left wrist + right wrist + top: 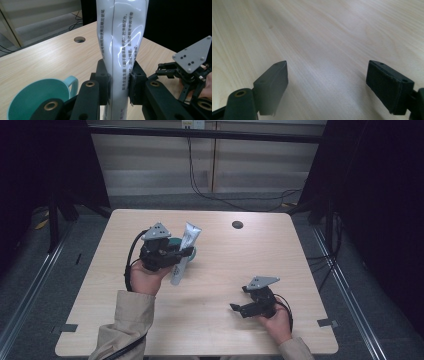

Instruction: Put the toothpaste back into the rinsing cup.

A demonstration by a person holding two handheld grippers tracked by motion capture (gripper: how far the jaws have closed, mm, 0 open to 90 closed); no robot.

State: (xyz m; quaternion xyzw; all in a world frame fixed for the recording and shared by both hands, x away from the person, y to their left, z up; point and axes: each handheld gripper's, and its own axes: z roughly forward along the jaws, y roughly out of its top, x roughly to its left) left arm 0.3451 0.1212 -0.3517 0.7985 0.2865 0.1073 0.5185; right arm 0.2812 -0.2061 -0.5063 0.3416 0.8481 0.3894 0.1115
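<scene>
My left gripper [181,254] is shut on a white toothpaste tube [184,251] and holds it upright above the table's middle left. In the left gripper view the tube [121,45] with printed text stands pinched between the two black jaws. A teal cup [37,96] with a handle sits just beside the left gripper, partly hidden behind it in the high view [175,241]. My right gripper [237,309] rests low near the table's front right, open, with bare wood between its fingers [273,82]. It is seen again, farther off, as the right gripper [172,72] in the left gripper view.
The light wooden table [215,270] has a round cable hole [237,224] at the back right of centre. Cables trail on the floor [235,200] behind the table. Dark curtains flank both sides.
</scene>
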